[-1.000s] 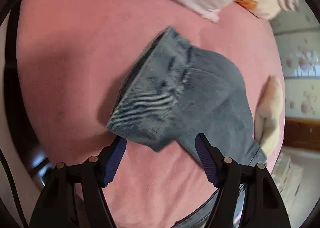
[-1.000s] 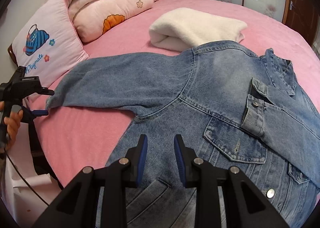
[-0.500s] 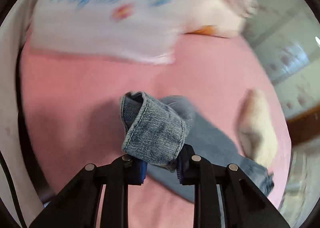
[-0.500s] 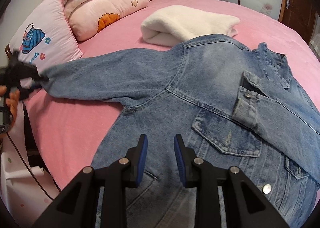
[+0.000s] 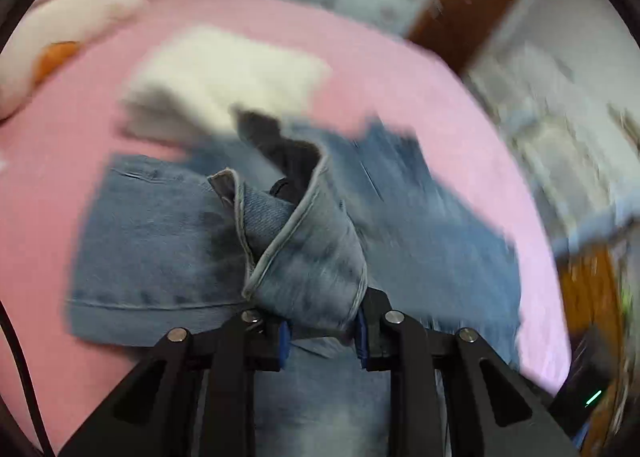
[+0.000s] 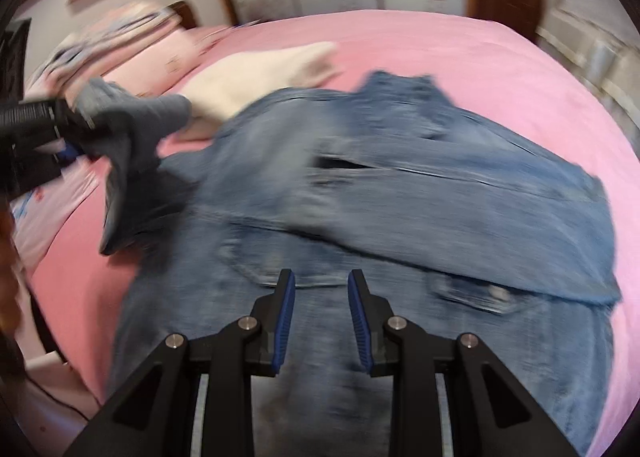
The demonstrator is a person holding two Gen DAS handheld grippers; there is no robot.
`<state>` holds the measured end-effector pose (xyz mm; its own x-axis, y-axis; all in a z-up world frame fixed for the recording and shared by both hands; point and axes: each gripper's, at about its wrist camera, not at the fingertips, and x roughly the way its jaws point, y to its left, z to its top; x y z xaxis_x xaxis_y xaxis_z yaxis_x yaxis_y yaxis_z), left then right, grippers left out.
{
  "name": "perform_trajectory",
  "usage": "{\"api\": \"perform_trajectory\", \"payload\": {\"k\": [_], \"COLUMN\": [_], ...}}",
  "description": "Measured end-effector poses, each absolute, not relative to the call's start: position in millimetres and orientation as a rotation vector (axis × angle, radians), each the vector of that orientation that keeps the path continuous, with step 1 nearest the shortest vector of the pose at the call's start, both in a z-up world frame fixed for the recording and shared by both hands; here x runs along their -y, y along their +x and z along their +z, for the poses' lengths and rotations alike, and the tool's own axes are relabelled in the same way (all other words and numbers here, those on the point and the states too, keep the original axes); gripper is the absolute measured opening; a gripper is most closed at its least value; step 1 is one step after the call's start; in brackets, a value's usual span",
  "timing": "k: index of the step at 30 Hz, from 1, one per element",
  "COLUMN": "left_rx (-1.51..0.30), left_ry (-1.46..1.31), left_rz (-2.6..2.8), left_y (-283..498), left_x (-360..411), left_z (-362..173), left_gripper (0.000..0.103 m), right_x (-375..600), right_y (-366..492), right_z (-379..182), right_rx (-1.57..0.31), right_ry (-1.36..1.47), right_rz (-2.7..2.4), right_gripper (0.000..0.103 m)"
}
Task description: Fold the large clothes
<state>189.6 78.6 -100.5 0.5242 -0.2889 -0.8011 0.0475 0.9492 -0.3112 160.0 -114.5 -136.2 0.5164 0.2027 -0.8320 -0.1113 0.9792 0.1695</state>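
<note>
Left gripper (image 5: 322, 333) is pinching the denim jacket's (image 6: 400, 193) sleeve cuff (image 5: 304, 257) for folding inward; right gripper (image 6: 321, 321) is hovering with fingers parted, empty

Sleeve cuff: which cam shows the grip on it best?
Left wrist. The sleeve cuff fills the centre, pinched in the left hand-held gripper, seam visible. In the right wrist view the cuff is small, blurred, at the left edge.

1. Bright, even daylight in both views; no harsh glare.
2. Heavy motion blur smears the denim jacket (image 6: 400, 197) and bedspread (image 6: 500, 69); gripper fingers (image 6: 286, 313) stay sharp at bottom centre.
3. Fisheye bending with black vignette corners.
4. Soft shadow under the lifted sleeve (image 5: 304, 257).
</note>
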Motion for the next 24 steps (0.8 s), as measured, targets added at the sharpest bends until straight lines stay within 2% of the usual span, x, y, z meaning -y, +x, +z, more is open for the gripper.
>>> {"api": "perform_trajectory", "payload": {"k": [2, 5, 7, 9, 11, 16, 18, 24], "left_rx": [-1.079, -1.157, -1.154, -1.12, -1.085, -1.004, -1.015, -1.06], "left_ry": [-0.236, -0.247, -0.253, -0.255, -0.247, -0.233, -0.236, -0.312], "left_rz": [-0.23, -0.257, -0.264, -0.262, -0.246, -0.109, -0.041, 0.039], "left_y": [188, 180, 169, 157, 148, 120, 117, 109], "left_x": [-50, -34, -39, -47, -59, -104, -125, -164], "left_z": [-131, -161, -167, -158, -150, -132, -131, -151], "left_gripper": [0.03, 0.033, 0.042, 0.056, 0.06, 0.063, 0.065, 0.065], "right_x": [134, 158, 164, 164, 160, 139, 131, 100], "right_y": [158, 154, 153, 155, 156, 165, 167, 171], "right_z": [-143, -155, -159, -162, -162, -158, -156, -150], "right_rx": [-1.033, -1.066, -1.075, -1.079, -1.076, -1.081, -1.075, -1.082], "right_ry": [0.119, 0.141, 0.149, 0.164, 0.186, 0.246, 0.262, 0.259], "right_rz": [0.154, 0.124, 0.127, 0.142, 0.164, 0.255, 0.28, 0.355], "right_gripper": [0.027, 0.027, 0.027, 0.027, 0.027, 0.03, 0.043, 0.056]}}
